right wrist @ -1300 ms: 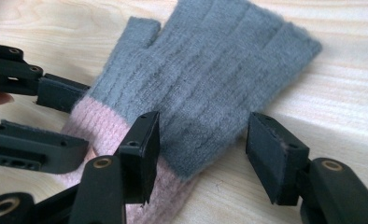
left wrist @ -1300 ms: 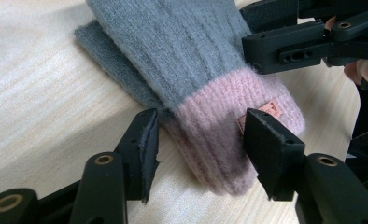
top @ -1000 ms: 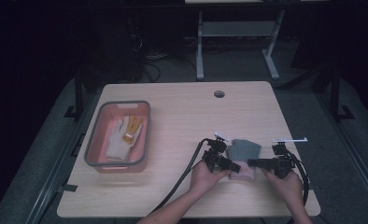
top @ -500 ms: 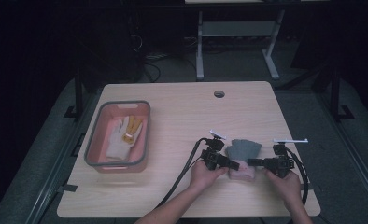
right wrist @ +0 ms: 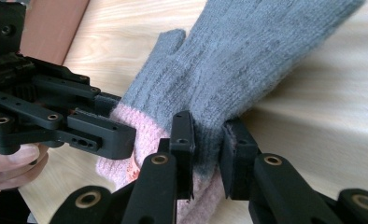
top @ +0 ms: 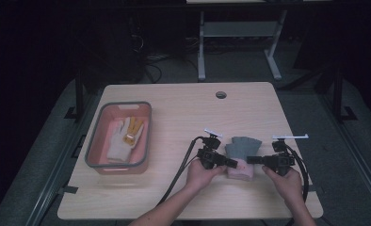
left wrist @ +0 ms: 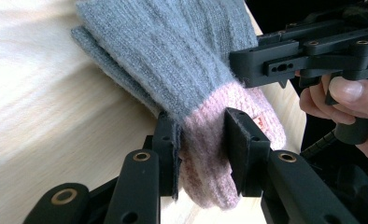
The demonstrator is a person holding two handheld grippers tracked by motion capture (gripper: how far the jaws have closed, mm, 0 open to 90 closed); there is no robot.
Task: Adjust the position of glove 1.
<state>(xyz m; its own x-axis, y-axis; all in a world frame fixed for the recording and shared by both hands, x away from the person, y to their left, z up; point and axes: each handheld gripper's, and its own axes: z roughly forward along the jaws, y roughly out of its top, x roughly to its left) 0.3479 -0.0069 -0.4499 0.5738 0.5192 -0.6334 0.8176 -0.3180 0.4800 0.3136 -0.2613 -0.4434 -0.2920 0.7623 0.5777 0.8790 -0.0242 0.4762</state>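
- Here, a grey knit glove (top: 243,147) with pink cuff, lying near the front right of the wooden table (top: 183,113), between both hands.
- Long axis running away from the person: grey fingers far, pink cuff near.
- Left gripper (top: 231,163) just closed from the left, now pinching the pink cuff (left wrist: 205,154) where it meets the grey.
- Right gripper (top: 250,160) likewise just closed from the right, clamped on the opposite edge of the glove, at the grey-pink seam (right wrist: 205,149).
- Both equally near, tips facing each other across the cuff, almost touching.
- Soft, fuzzy ribbed wool, limp and thick; a small tag on the pink part.
- Well apart to the left: pink bin (top: 95,149) with grey rim, holding a white and yellow glove (top: 125,139).
- Probably next: a joint lift, cuff edges held level so the fabric hangs evenly.
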